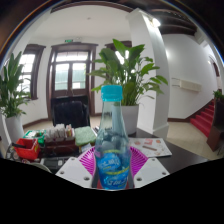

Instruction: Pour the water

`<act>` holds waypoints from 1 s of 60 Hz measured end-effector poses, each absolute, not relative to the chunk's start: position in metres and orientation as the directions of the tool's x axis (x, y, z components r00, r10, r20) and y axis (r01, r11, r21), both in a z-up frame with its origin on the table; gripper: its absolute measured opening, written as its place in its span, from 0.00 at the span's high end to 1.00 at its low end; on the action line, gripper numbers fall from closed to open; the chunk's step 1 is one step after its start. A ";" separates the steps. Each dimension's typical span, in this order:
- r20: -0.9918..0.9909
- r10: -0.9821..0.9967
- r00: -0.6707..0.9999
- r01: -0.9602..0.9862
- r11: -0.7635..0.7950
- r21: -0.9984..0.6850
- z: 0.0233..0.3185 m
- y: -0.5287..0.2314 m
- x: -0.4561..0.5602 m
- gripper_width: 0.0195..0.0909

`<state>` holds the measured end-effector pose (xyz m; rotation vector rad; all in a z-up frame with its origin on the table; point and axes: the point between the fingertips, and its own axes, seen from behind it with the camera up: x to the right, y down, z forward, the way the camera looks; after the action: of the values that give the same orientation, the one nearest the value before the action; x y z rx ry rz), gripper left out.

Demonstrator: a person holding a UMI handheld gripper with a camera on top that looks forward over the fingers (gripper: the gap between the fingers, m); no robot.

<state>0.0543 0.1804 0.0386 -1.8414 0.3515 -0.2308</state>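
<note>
Claw [113, 168] grasping upright clear water bottle [112, 140]; blue cap, blue label.

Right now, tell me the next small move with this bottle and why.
Probably lift it straight up a little, keeping it upright. The water bottle stands between the tool fingers, whose pink pads appear to press both its sides, and its blue cap looks to be on. No cup to pour into is plainly visible among the clutter on the table, so only clear the surface first.
</note>
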 end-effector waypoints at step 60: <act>-0.070 -0.164 0.984 -0.125 -0.354 -0.927 0.112 -0.041 -0.026 0.15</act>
<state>-0.0263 -0.0410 0.1120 -1.9376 0.2071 -0.0411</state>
